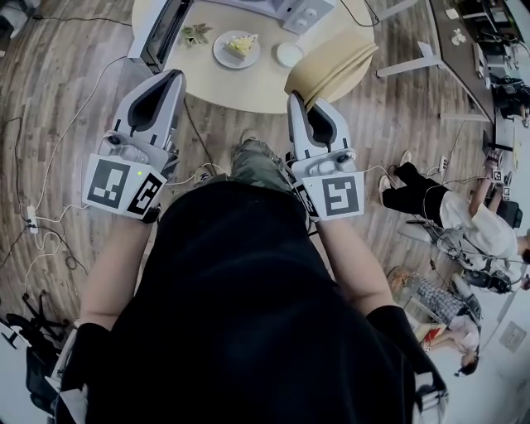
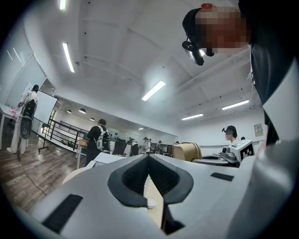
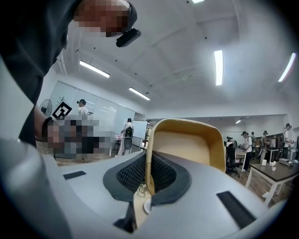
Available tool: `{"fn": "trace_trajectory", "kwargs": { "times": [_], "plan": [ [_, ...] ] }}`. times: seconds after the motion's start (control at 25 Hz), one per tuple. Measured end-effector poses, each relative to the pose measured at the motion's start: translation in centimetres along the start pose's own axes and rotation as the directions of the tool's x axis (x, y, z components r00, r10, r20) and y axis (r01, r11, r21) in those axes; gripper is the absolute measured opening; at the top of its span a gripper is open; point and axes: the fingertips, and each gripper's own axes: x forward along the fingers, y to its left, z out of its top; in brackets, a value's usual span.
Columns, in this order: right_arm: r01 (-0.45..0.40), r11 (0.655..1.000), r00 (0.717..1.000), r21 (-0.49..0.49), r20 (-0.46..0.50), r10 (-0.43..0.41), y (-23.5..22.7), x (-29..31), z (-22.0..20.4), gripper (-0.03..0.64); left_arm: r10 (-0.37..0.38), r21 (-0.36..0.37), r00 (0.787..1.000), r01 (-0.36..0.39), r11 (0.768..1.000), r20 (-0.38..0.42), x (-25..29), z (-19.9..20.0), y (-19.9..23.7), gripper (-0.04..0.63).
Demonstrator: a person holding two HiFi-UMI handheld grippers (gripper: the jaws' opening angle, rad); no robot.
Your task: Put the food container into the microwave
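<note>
On the round pale table (image 1: 248,87) ahead lies a white dish holding yellow food (image 1: 236,48), with a small white round piece (image 1: 290,55) to its right. At the table's far edge stands the white microwave (image 1: 286,8), its dark door (image 1: 161,31) swung open to the left. I hold both grippers close to my body, short of the table. My left gripper (image 1: 174,76) (image 2: 149,158) is shut with nothing in it. My right gripper (image 1: 296,99) (image 3: 148,156) is also shut and empty, pointing at the chair.
A tan chair (image 1: 331,70) (image 3: 187,149) stands at the table's right side. A small plant (image 1: 196,34) sits beside the dish. Cables (image 1: 50,224) trail over the wooden floor at left. People (image 1: 464,219) sit on the floor at right, and a desk (image 1: 464,50) stands behind them.
</note>
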Motion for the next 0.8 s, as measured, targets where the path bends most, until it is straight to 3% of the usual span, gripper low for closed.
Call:
{"fn": "trace_trajectory", "kwargs": {
  "times": [0.32, 0.8],
  "plan": [
    [-0.069, 0.998, 0.997, -0.015, 0.043, 0.069, -1.3, 3.8, -0.2, 0.032, 0.055, 0.025, 0.998, -0.055, 0.998, 0.01, 2.5, 0.0, 1.7, 0.018],
    [-0.098, 0.993, 0.992, -0.068, 0.069, 0.103, -2.8, 8.4, 0.4, 0.032, 0.083, 0.039, 0.997, -0.083, 0.996, 0.003, 5.7, 0.4, 4.0, 0.018]
  ]
}}
